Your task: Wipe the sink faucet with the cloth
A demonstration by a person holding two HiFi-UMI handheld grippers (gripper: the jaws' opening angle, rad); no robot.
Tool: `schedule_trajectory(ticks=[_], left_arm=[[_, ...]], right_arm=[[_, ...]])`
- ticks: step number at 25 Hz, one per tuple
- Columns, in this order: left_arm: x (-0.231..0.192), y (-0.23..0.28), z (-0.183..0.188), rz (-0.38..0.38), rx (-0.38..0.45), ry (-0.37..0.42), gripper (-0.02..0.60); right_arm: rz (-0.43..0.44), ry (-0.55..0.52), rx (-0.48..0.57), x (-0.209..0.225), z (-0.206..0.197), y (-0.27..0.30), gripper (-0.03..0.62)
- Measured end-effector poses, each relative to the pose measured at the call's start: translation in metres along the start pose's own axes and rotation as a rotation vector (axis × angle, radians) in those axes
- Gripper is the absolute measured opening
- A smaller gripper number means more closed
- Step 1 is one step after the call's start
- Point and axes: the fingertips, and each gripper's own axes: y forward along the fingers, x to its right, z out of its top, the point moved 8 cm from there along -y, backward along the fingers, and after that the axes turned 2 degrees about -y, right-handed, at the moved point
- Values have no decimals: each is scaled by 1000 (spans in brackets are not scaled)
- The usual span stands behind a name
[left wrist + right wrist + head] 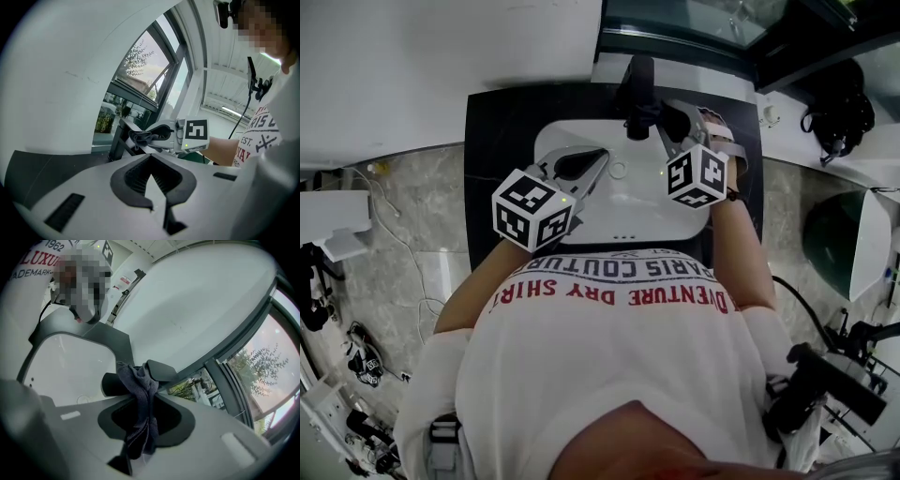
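Right claw (146,389) is clenched on the cloth (140,420). The dark fabric is pinched between the jaws, bunched up above the tips and hanging down in folds below them. That bunched top is pressed against the faucet (110,384), right where the black spout meets the flat handle piece above it. From the head view, the right claw (667,122) reaches in from the right side, its marker cube (697,175) riding over the right part of the basin. The cloth (673,119) shows only as a dark lump against the faucet (637,86).

Over to the left claw (151,158): jaws drawn together at the tips, nothing between them. In the head view the left claw (598,156) sits above the left part of the sink (628,217), tips angled toward the faucet's base and apart from it. Whether it touches the basin I cannot tell. Its own view looks across at the right claw (149,136), with the cloth (139,137) wadded at its tips against the faucet (120,137).

Wider now: the faucet stands at the middle of the back edge of the black surface (487,141), with the white sink set into its centre. Behind it runs a window (694,21), with a white wall to the left. The person in a white printed shirt (609,356) stands at the front edge.
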Motion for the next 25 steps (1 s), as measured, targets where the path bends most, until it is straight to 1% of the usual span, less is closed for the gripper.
schedule_trajectory(ticks=[4, 7, 9, 10, 12, 14, 15, 18, 19, 20, 21, 22, 25], left_arm=[[3, 4, 2, -14, -4, 6, 2], [5, 5, 5, -24, -1, 15, 2], [5, 5, 7, -29, -3, 12, 2], [4, 4, 9, -33, -5, 7, 2], [3, 4, 12, -40, -1, -4, 2], [2, 6, 13, -39, 12, -17, 2], [2, 7, 12, -36, 18, -26, 2], [-2, 15, 6, -18, 29, -52, 2], [-4, 19, 4, -7, 28, -59, 2], [-6, 23, 2, 6, 25, -65, 2], [-6, 25, 0, 19, 21, -71, 2], [-6, 27, -1, 29, 18, -75, 2], [-4, 34, -4, 47, 7, -76, 2]], right_arm=[[-10, 42, 12, 2, 0, 2, 77], [-2, 74, 21, -3, -5, -5, 77], [4, 135, 35, -9, -12, -16, 77], [5, 184, 46, -12, -16, -21, 77], [7, 313, 88, -16, -25, -32, 77], [19, 490, 172, -19, -34, -39, 77], [31, 607, 230, -21, -39, -42, 77], [61, 1016, 435, -26, -61, -45, 77], [63, 1128, 497, -26, -68, -43, 77], [60, 1208, 545, -28, -73, -41, 77], [55, 1254, 578, -30, -76, -38, 77], [52, 1274, 596, -33, -78, -34, 77], [69, 1276, 624, -39, -76, -20, 77]])
